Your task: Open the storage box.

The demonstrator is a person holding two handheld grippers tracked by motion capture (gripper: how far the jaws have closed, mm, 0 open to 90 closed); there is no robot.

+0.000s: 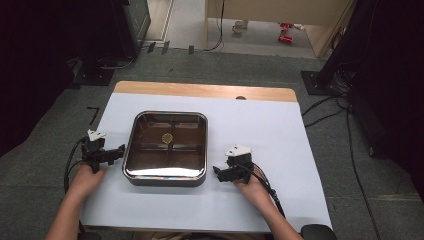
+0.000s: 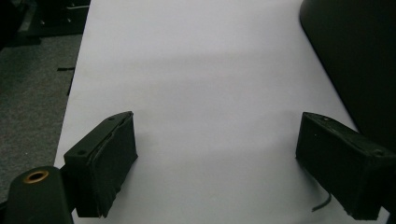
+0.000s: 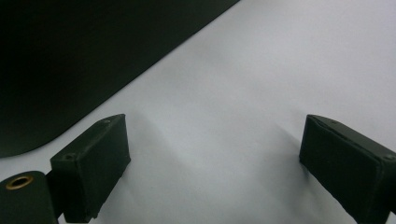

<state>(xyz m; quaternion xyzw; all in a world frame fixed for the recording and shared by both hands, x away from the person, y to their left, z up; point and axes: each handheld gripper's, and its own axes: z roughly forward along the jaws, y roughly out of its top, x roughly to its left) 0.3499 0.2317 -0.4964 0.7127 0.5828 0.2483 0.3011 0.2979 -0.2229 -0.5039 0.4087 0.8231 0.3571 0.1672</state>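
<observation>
A lab or recording room, not a home: grey carpet floor (image 1: 45, 190), cables (image 1: 327, 107) trailing to black equipment stands (image 1: 320, 80) (one at each far corner), and a white-covered table (image 1: 260, 130).

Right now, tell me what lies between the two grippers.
The metal tray, in the high view, sits between the left gripper and right gripper.

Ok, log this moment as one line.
left tongs: open, beside tray, apart | right tongs: open, beside tray, apart | metal tray: on white sheet, between tongs
</observation>
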